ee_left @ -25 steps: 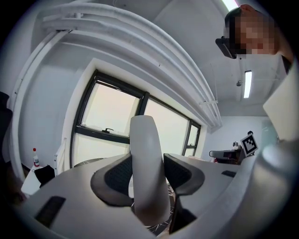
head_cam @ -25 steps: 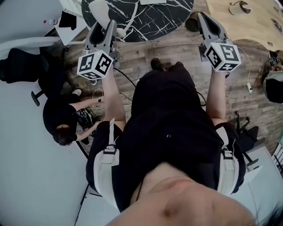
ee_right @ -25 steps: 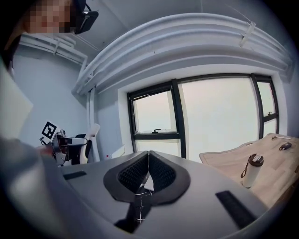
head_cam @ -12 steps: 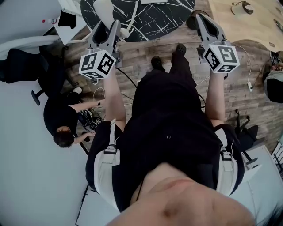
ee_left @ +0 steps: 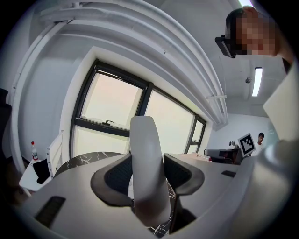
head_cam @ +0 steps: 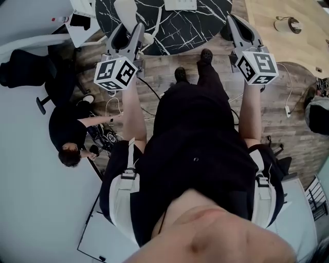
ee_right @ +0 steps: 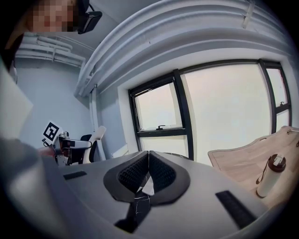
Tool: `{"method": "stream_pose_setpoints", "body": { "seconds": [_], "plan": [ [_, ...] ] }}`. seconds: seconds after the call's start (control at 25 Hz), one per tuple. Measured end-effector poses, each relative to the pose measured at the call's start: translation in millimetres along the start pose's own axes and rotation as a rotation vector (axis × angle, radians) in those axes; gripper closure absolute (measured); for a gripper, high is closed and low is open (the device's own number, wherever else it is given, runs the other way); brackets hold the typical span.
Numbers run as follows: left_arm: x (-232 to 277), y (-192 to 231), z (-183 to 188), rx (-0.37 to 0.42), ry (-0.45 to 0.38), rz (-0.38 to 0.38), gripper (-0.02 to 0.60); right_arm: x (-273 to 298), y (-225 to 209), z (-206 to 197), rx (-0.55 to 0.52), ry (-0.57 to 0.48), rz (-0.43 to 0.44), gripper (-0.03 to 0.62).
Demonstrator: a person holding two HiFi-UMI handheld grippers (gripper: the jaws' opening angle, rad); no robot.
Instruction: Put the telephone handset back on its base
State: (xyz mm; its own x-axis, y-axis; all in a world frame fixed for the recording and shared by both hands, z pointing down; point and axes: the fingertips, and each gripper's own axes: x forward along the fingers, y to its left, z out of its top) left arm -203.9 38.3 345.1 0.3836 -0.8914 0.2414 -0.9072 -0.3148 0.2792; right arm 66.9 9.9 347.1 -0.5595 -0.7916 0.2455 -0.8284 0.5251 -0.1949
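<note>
My left gripper [head_cam: 126,30] is shut on a white telephone handset [head_cam: 125,9], which sticks up past the jaws over the near edge of a round black marble table [head_cam: 175,28]. In the left gripper view the handset [ee_left: 145,140] stands upright between the two dark pads of the left gripper [ee_left: 147,164]. A flat white object [head_cam: 180,4], possibly the base, lies on the table at the frame's top, mostly cut off. My right gripper [head_cam: 234,21] is held beside the table's right edge. In the right gripper view the right gripper [ee_right: 148,161] has its jaws touching with nothing between them.
A person in black [head_cam: 69,134] crouches on the floor at the left among cables [head_cam: 105,134]. A black chair [head_cam: 20,74] stands further left. A light wooden table [head_cam: 280,38] with a small round item [head_cam: 288,24] is at the top right; a bottle [ee_right: 270,175] stands on it.
Both grippers have edged forward toward the black table as the wearer stepped ahead. The handset stays in the left gripper. The crouching person has shifted slightly.
</note>
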Motion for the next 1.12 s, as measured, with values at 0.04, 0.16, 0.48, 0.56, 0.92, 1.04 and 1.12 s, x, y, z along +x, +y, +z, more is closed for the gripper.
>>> {"method": "stream_pose_setpoints", "body": {
  "seconds": [0.04,0.16,0.48,0.56,0.92,1.04,1.12],
  "plan": [
    [6.4,-0.9,0.6,0.001,0.003,0.008,0.36,6.3,-5.3,2.3,0.0,0.002,0.012,0.563],
    [25.5,-4.5,2.9,-0.002,0.01,0.032,0.36,23.6,-19.9,10.1,-0.001,0.005,0.048,0.563],
    [63.6,-22.9,5.8,-0.016,0.039,0.106,0.36,52.7,-51.5,29.4,0.007,0.007,0.149,0.563],
    [70.7,-26.9,4.2,-0.025,0.045,0.126,0.36,57.3,-57.9,33.1,0.006,0.003,0.175,0.563],
    [96.2,-42.6,-14.5,-0.064,0.046,0.198,0.36,74.3,-78.1,26.5,-0.007,0.027,0.277,0.563],
    [103.5,-47.4,-20.8,-0.076,0.059,0.202,0.36,77.2,-80.5,25.2,-0.009,0.039,0.294,0.563],
    [108.0,-48.6,-25.8,-0.078,0.076,0.203,0.36,79.2,-80.2,22.2,-0.006,0.049,0.303,0.563]
  ]
}}
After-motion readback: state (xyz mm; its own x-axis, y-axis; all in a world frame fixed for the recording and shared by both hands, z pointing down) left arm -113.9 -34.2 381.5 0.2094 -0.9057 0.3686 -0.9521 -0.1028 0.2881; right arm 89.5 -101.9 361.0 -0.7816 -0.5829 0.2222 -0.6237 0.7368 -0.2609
